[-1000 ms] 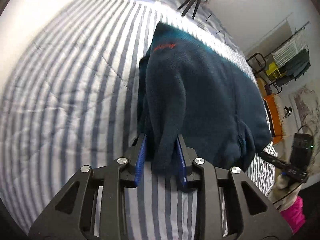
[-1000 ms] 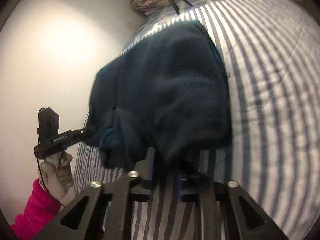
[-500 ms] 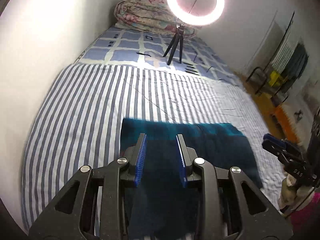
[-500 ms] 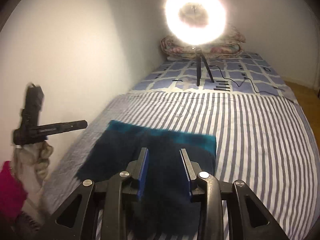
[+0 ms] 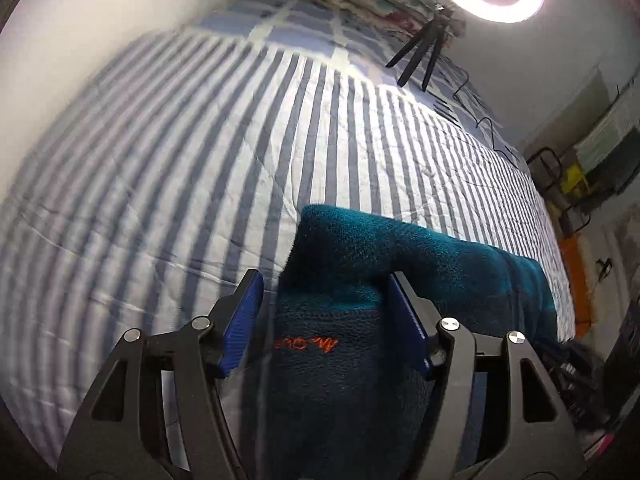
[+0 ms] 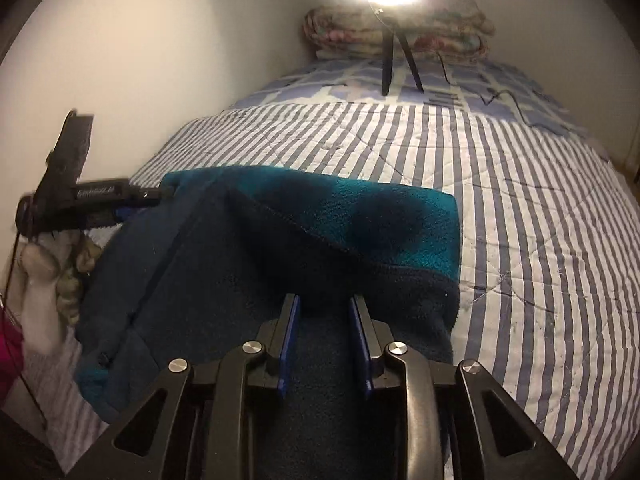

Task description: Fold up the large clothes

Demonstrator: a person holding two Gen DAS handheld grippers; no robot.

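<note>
A dark navy and teal fleece garment with a small orange logo lies folded on the striped bed. In the left wrist view my left gripper is open, its blue pads spread either side of the fleece's left end. In the right wrist view the fleece spreads in front of me, its teal band along the far edge. My right gripper is open, pads apart over the near right part. The left gripper shows at the fleece's far left corner.
The striped quilt covers the bed against a white wall on the left. A ring light on a tripod and a folded floral blanket stand at the bed's head. A cable lies there. Racks and an orange item stand to the right.
One second ago both grippers held the fleece's edge lifted. They carried it over and laid it down. Both pairs of jaws now stand open wider, with the garment folded on the bed.
</note>
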